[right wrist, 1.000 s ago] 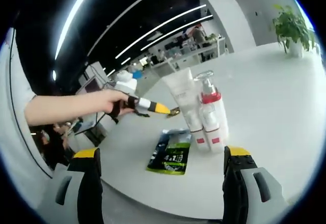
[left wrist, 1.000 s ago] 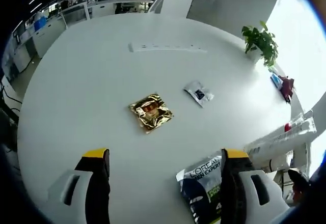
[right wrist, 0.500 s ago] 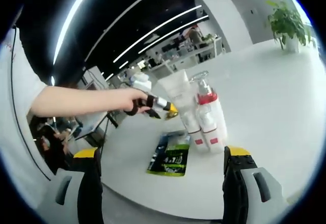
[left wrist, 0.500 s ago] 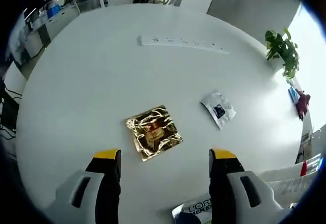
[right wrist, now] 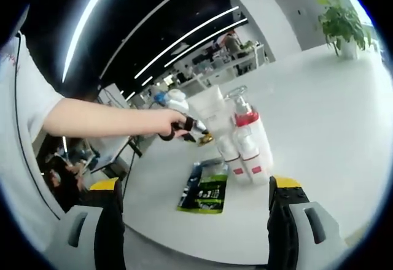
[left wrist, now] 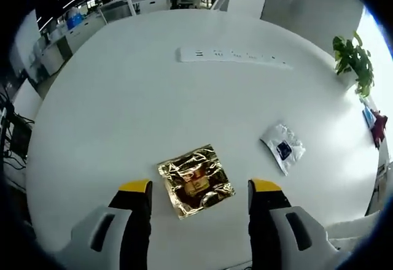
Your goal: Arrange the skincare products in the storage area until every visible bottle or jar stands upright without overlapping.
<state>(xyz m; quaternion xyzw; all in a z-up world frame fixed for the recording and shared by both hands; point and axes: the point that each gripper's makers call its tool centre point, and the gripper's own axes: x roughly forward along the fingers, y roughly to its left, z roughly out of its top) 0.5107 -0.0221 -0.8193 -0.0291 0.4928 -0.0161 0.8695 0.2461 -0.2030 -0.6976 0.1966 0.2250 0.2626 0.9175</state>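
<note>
The left gripper (left wrist: 198, 187) is hanging wide open and empty over the gold foil sachet (left wrist: 195, 180), which is lying flat between its jaws on the white table (left wrist: 123, 98); a flat foil could slip or crumple under a pinch. The right gripper (right wrist: 191, 187), jaws spread and holding nothing, is facing the upright pump bottle (right wrist: 250, 140) and tube (right wrist: 218, 129), with the green sachet (right wrist: 206, 190) lying near. The person's forearm (right wrist: 104, 118) is reaching out level.

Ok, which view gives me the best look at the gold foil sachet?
The left gripper view: the crinkled gold foil sachet lies flat on the white round table, between the left tongs. In the right gripper view it is mostly hidden behind the white tube.
</note>
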